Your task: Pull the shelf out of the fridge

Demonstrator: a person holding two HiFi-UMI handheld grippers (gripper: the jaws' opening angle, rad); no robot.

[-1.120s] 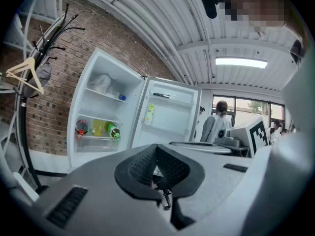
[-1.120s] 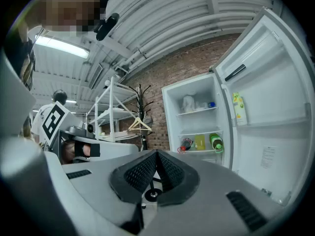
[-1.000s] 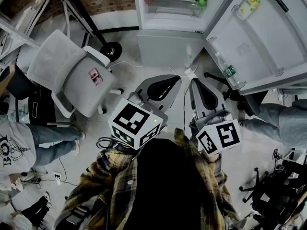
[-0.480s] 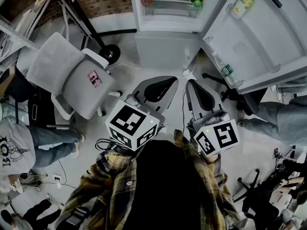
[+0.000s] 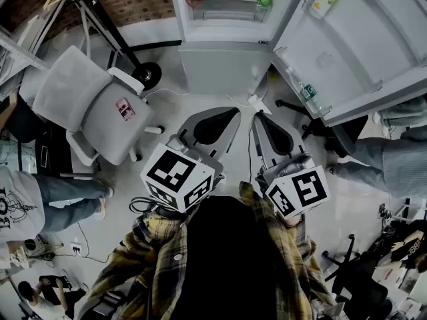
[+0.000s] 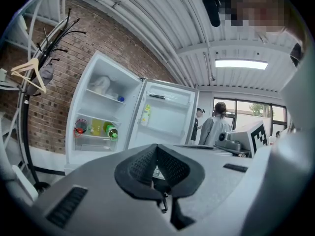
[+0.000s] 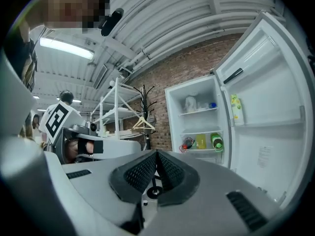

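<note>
A person holds two grey grippers side by side, both aimed at a tall white fridge (image 6: 74,100) standing open. The left gripper (image 6: 156,147) has its black ribbed fingers pressed together, empty. The right gripper (image 7: 156,153) is closed and empty too. The fridge's clear shelf (image 6: 93,138), carrying coloured bottles (image 6: 96,128), sits inside, well ahead of both fingertips, untouched.

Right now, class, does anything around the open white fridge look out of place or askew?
Only a loose white cable trailing across the floor before the open white fridge; nothing looks spilled or broken.
</note>
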